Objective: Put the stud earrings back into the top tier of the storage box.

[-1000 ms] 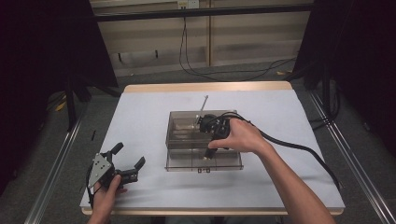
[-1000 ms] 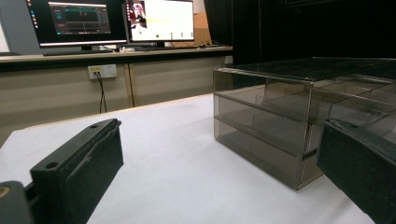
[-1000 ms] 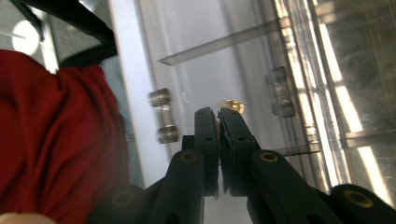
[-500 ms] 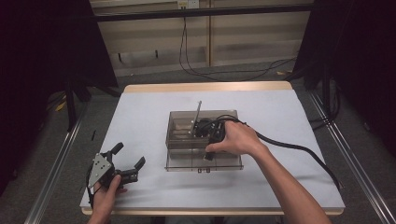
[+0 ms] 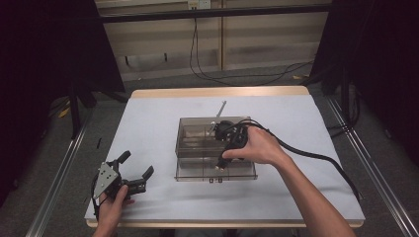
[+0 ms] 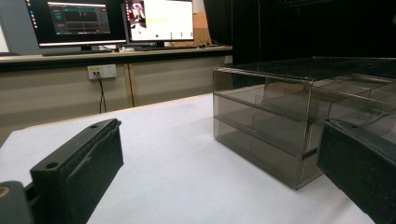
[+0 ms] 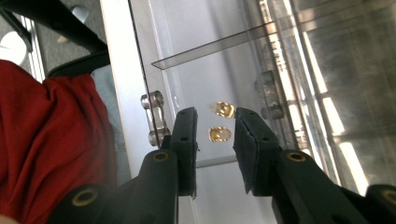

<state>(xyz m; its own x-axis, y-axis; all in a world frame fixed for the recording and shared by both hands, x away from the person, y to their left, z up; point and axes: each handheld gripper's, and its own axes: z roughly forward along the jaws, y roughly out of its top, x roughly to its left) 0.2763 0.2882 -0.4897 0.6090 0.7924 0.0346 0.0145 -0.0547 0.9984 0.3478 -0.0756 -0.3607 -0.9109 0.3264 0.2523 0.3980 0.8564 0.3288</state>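
A smoky clear drawer box (image 5: 197, 148) stands mid-table, its lower drawer (image 5: 247, 173) pulled toward the front edge. My right gripper (image 5: 221, 165) points down into that drawer. In the right gripper view its jaws (image 7: 215, 128) have just been opening. A small gold ring-like piece (image 7: 219, 134) lies on the drawer floor between them, untouched by either pad. A second gold glint (image 7: 224, 109) sits just beyond it, perhaps a reflection. My left gripper (image 5: 137, 164) rests open at the table's front left, with nothing between its fingers (image 6: 79, 168).
The drawer's clear handle (image 7: 154, 116) sits just left of the right jaws. The box (image 6: 280, 121) rises to the right of the left gripper. A black cable (image 5: 316, 155) trails right from my right hand. Monitors (image 6: 112, 21) stand on a desk behind.
My right hand has shifted slightly over the drawer, and the thin rod behind it has swung left and back. The left gripper has stayed put.
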